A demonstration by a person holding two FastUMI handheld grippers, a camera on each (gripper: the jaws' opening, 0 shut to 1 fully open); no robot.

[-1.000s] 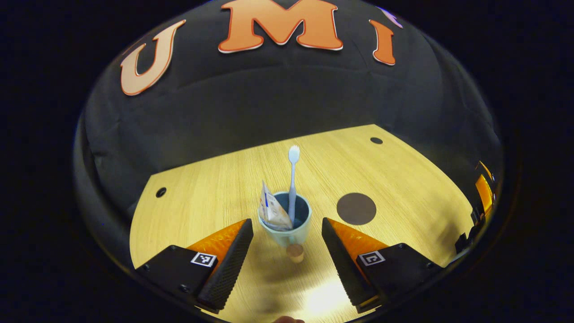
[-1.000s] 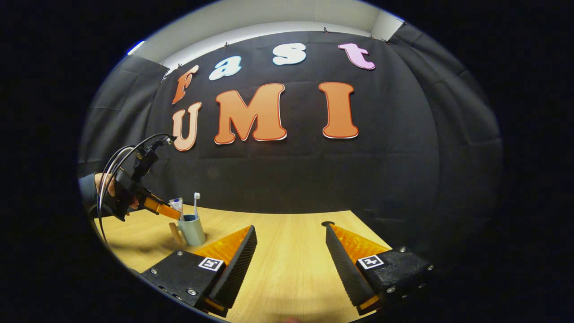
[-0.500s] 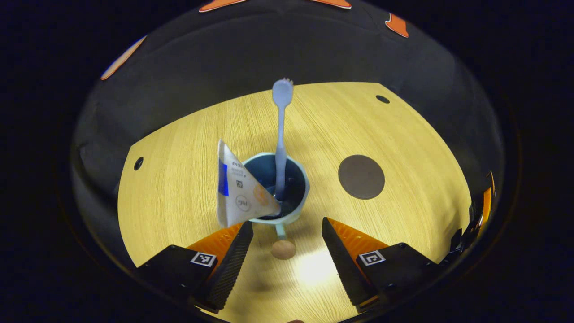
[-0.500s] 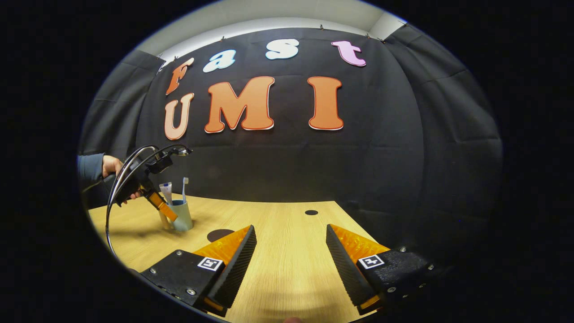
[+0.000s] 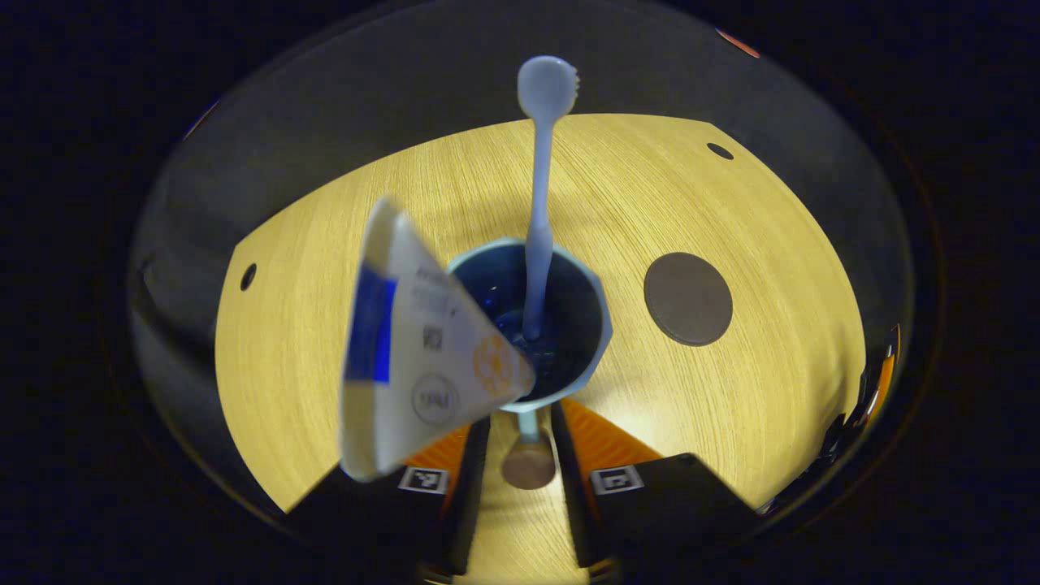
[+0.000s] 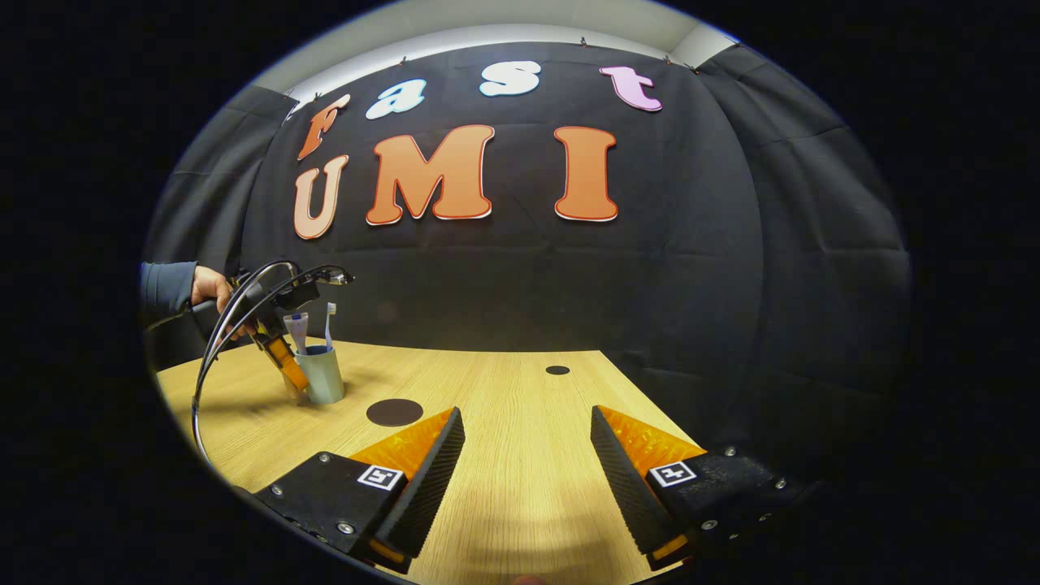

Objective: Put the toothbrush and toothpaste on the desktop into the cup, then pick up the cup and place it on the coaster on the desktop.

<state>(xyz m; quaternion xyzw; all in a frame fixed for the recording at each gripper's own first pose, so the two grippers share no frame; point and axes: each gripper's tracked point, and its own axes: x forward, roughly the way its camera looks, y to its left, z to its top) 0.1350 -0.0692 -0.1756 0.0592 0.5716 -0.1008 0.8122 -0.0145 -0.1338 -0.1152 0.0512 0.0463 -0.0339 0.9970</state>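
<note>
Cup stands upright on the desktop, pale outside, dark blue inside. Toothbrush stands in it, head up, handle against the far rim. Toothpaste tube also in the cup, leaning out over the near-left rim with its flat crimped end uppermost. Coaster, a dark round disc, lies flat on the desktop to the cup's right, apart from it.

Left gripper: jaws narrow, drawn in on either side of the cup's handle, which ends in a round wooden-looking knob. Whether both fingers actually press on the handle cannot be told from the left gripper view. In the right gripper view this gripper angles steeply down beside the cup, held by a hand.

Right gripper: jaws wide apart, holding nothing, low over the bare desktop, well apart from cup and coaster.
</note>
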